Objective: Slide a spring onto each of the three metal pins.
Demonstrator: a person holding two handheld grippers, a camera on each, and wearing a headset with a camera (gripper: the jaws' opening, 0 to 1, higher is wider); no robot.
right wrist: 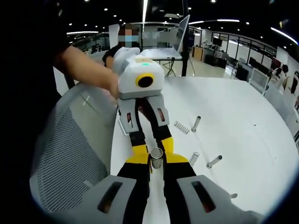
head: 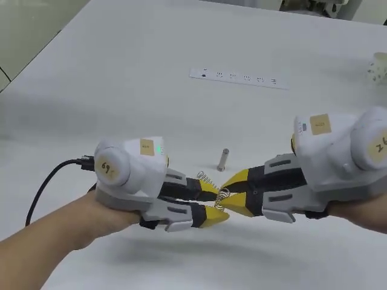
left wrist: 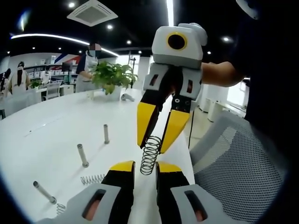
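Observation:
A small metal spring (head: 222, 195) hangs in the air between both grippers. In the left gripper view the spring (left wrist: 149, 156) runs from my left gripper (left wrist: 145, 167), shut on its lower end, up to my right gripper (left wrist: 153, 144), shut on its upper end. The right gripper view shows the spring (right wrist: 156, 158) end-on between the right gripper (right wrist: 156, 171) and the left gripper (right wrist: 155, 151) facing it. Two pins (left wrist: 106, 134) (left wrist: 82, 155) stand upright on the white table and a third pin (left wrist: 44, 192) leans. One loose spring (left wrist: 92, 178) lies near them. A pin (head: 223, 159) stands just beyond the tips.
A white power strip (head: 240, 78) lies farther back on the table (head: 121, 72). A black cable (head: 51, 178) trails from the left gripper. A grey mesh chair (left wrist: 233, 154) stands at the table edge. People and a potted plant (left wrist: 112, 77) are in the background.

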